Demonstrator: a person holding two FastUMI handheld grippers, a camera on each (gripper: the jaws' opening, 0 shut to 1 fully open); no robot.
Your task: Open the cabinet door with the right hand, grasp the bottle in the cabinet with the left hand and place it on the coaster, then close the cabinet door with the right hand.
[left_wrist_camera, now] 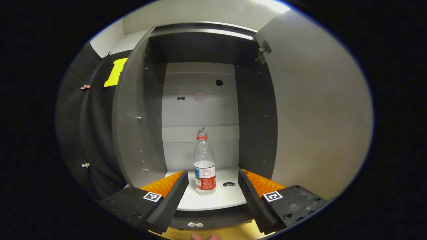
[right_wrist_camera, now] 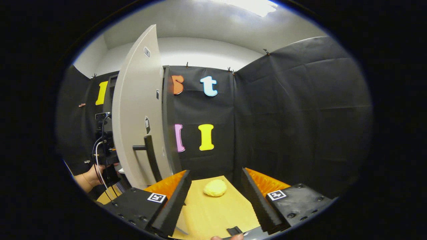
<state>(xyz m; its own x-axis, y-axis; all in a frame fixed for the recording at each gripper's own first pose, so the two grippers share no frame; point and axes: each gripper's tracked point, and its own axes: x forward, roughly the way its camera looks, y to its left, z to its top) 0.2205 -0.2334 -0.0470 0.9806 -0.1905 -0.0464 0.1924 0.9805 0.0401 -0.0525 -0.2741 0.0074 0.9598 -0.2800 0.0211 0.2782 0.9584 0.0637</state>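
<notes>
Left hand-held gripper [left_wrist_camera: 213, 186] spread wide, framing the clear plastic red-capped bottle [left_wrist_camera: 204, 165] at lower centre on the cabinet's white shelf [left_wrist_camera: 213, 200] — right hand-held gripper [right_wrist_camera: 213, 196] released too, grey cabinet door [right_wrist_camera: 136, 110] swung open — round yellow coaster [right_wrist_camera: 215, 188] lower centre.

Test booth, not a home: black cloth walls [right_wrist_camera: 300, 116] clipped up around a lone grey cabinet [left_wrist_camera: 257, 110] on a yellow worktop [right_wrist_camera: 213, 213], white room behind.

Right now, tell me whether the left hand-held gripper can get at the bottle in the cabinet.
Probably yes: the door is swung aside, the bottle stands alone on the shelf, and the left hand-held gripper is open before it.
</notes>
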